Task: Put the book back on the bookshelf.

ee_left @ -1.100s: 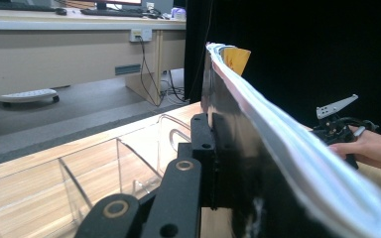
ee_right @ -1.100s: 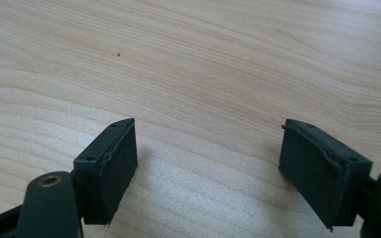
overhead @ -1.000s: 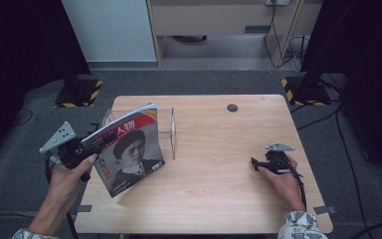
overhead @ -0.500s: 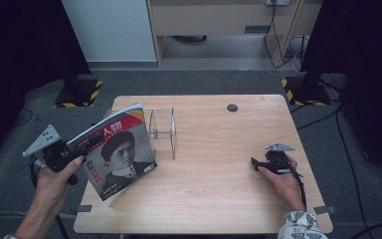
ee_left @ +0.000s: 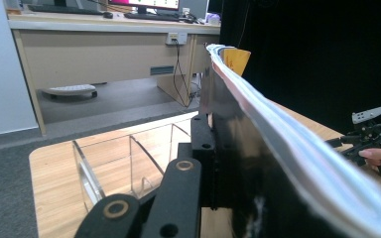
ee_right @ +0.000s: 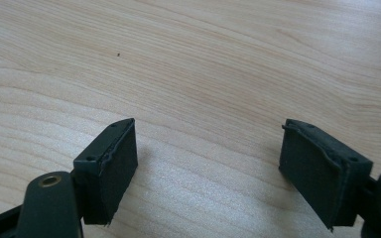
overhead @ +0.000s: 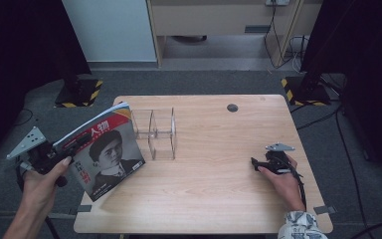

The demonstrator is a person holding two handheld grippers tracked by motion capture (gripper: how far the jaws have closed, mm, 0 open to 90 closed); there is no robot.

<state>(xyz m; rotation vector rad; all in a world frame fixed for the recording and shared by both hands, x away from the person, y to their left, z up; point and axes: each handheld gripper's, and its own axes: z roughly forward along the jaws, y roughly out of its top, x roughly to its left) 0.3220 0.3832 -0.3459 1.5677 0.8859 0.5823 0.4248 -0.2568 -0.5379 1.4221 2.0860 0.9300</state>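
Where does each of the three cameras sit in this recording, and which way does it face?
High view: above the near edge, looking forward and down on the table; both forearms, left gripper and right gripper show.
Left gripper view: rides the left gripper, looking along the clamped magazine over the clear rack.
Right gripper view: rides the right gripper, facing bare tabletop, jaws apart.
Shared: high view and left gripper view both show magazine, rack and right gripper.

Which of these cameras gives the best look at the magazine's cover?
The high view: the magazine faces up there, showing its portrait and red title band, held by the left gripper. The left gripper view catches just its page edges and dark underside. The right gripper view looks at bare table.
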